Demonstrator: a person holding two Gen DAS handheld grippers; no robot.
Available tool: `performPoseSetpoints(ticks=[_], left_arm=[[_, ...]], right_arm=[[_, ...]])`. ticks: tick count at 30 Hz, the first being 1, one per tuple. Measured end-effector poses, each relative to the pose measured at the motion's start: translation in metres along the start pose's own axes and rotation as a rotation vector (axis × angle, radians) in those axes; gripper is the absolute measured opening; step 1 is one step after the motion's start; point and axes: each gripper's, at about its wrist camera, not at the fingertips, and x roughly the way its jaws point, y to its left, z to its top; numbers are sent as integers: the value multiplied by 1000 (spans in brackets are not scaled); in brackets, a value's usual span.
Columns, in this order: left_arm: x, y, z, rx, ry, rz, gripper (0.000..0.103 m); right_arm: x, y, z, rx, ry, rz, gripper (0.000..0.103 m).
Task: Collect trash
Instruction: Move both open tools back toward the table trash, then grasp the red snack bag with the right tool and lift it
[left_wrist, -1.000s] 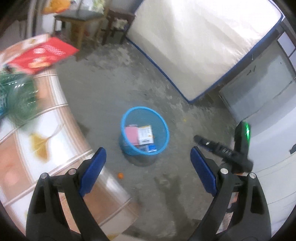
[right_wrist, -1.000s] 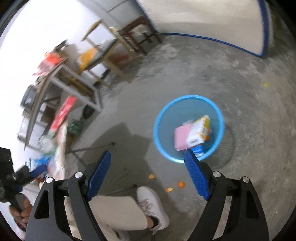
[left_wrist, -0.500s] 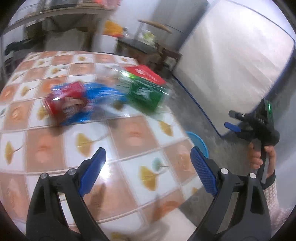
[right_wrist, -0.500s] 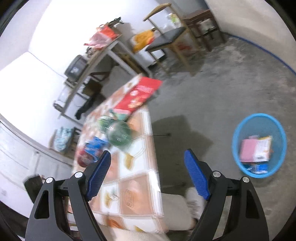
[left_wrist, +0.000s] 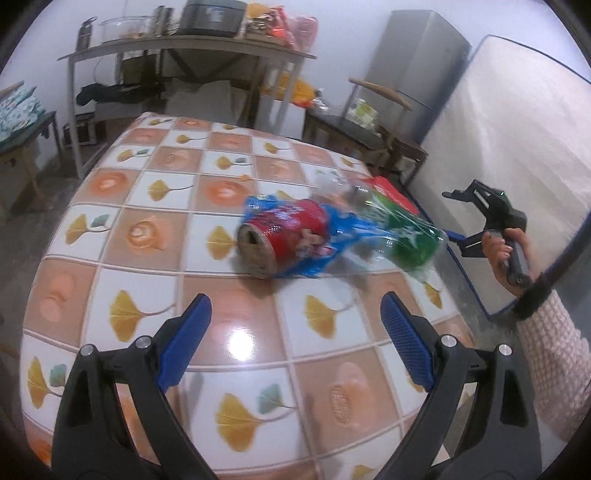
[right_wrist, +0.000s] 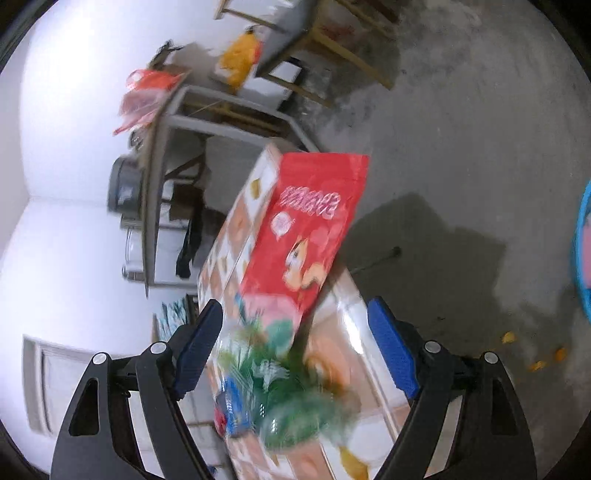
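Observation:
A red can (left_wrist: 284, 236) lies on its side on a blue wrapper (left_wrist: 340, 236) on the tiled table (left_wrist: 155, 258). A green plastic bottle (left_wrist: 410, 236) lies to its right, and a red snack box (left_wrist: 391, 194) sits behind at the table edge. My left gripper (left_wrist: 295, 332) is open and empty, just short of the can. My right gripper (right_wrist: 295, 347) is open and empty over the green bottle (right_wrist: 291, 406), with the red box (right_wrist: 310, 229) ahead. It also shows in the left wrist view (left_wrist: 480, 221), beside the table's right edge. The blue trash basket (right_wrist: 581, 251) stands on the floor.
A metal shelf table (left_wrist: 184, 48) with pots stands behind the table. A wooden chair (left_wrist: 373, 122) and a leaning mattress (left_wrist: 517, 147) are to the right. Orange scraps (right_wrist: 535, 354) lie on the concrete floor (right_wrist: 461, 129).
Both grippers have swung from the basket on the floor up to the table. The left now faces the can, the right has closed in over the bottle and red box.

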Motion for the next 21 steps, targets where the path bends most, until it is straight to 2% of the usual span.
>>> performPoseSetpoints(ticks=[6, 9, 12, 14, 15, 21], left_arm=[[9, 24, 9, -31, 12, 12, 89], [12, 31, 14, -36, 12, 19, 89], [18, 35, 18, -42, 17, 21, 89], [22, 37, 20, -42, 23, 21, 89], [23, 37, 21, -41, 24, 20, 89], [27, 38, 23, -39, 33, 16, 89]], right_arm=[[50, -24, 29, 162, 3, 4, 78], [74, -33, 40, 234, 4, 35, 76], [91, -37, 47, 263, 3, 51, 70], [97, -36, 48, 262, -3, 55, 60], [99, -34, 48, 253, -11, 57, 58], [95, -23, 49, 204, -53, 24, 27]])
